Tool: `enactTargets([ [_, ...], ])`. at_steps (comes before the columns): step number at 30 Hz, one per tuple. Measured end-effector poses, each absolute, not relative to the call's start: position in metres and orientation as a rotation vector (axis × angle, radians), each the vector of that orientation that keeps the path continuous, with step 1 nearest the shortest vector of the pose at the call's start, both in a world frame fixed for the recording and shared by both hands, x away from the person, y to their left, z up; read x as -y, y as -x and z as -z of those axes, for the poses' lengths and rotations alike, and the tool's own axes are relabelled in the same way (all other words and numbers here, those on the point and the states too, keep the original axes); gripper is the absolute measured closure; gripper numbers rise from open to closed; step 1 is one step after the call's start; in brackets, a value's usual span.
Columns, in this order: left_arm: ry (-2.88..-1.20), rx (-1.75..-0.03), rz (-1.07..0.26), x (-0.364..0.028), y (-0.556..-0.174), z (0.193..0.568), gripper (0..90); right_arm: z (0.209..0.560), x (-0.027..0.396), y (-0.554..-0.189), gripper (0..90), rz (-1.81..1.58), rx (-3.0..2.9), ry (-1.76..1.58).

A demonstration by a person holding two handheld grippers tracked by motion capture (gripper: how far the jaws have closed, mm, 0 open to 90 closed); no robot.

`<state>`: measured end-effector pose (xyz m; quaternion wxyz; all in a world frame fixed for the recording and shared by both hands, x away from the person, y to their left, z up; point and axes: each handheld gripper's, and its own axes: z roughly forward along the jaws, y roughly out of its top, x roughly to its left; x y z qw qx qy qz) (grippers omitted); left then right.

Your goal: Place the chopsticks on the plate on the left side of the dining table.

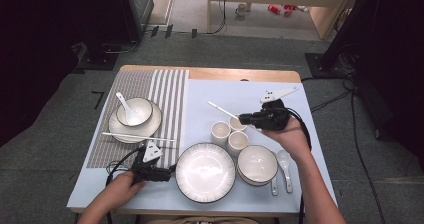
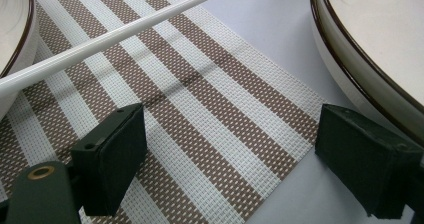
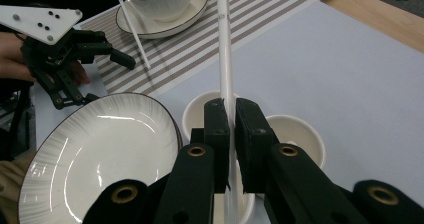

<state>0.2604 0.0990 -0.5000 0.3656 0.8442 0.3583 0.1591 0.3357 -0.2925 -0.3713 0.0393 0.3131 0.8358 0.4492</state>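
My right gripper [image 1: 242, 118] [image 3: 231, 119] hangs above three white cups [image 1: 229, 134] in the middle of the table. It is shut on a long white chopstick [image 1: 222, 110] [image 3: 225, 54], which sticks out past the fingertips toward the striped placemat [image 1: 150, 99]. A second white chopstick [image 1: 137, 136] [image 2: 110, 39] lies across the front rim of a plate [image 1: 118, 132] that carries a bowl and a spoon [image 1: 125, 106]. My left gripper [image 1: 171, 170] [image 2: 230, 159] rests low at the placemat's near right corner, open, with nothing between its pads, beside a large white plate [image 1: 205, 171] [image 2: 370, 59].
A white bowl [image 1: 257, 164] stands right of the large plate, and two white spoons [image 1: 285, 163] lie beside it near the front edge. A pale blue mat [image 1: 310, 134] covers the table's right part. The wooden table edge [image 1: 240, 74] shows at the back.
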Motion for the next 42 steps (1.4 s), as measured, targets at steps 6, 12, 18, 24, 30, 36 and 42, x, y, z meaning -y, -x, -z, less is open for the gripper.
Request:
enactTargets([
  [6,-2.17,-0.921,-0.409,-0.099,-0.26,0.5,13.2,0.372,0.287,-0.339,85.0,-1.41,-2.576,-0.936],
  [12,-2.171,-0.921,-0.409,-0.099,-0.26,0.5,13.2,0.369,0.277,-0.341,84.9,-1.402,-2.597,-0.9],
  [18,-2.17,-0.921,-0.408,-0.099,-0.26,0.5,13.2,0.366,0.27,-0.342,84.9,-1.41,-2.607,-0.888],
  [24,-2.17,-0.921,-0.409,-0.099,-0.26,0.5,13.2,0.364,0.264,-0.344,85.0,-1.407,-2.619,-0.873],
  [30,-2.171,-0.921,-0.409,-0.099,-0.26,0.5,13.2,0.363,0.256,-0.347,84.9,-1.4,-2.629,-0.858],
  [36,-2.171,-0.921,-0.409,-0.099,-0.26,0.5,13.1,0.364,0.249,-0.35,84.9,-1.384,-2.644,-0.841],
  [42,-2.171,-0.92,-0.412,-0.099,-0.26,0.5,13.2,0.357,0.239,-0.351,84.9,-1.387,-2.652,-0.818],
])
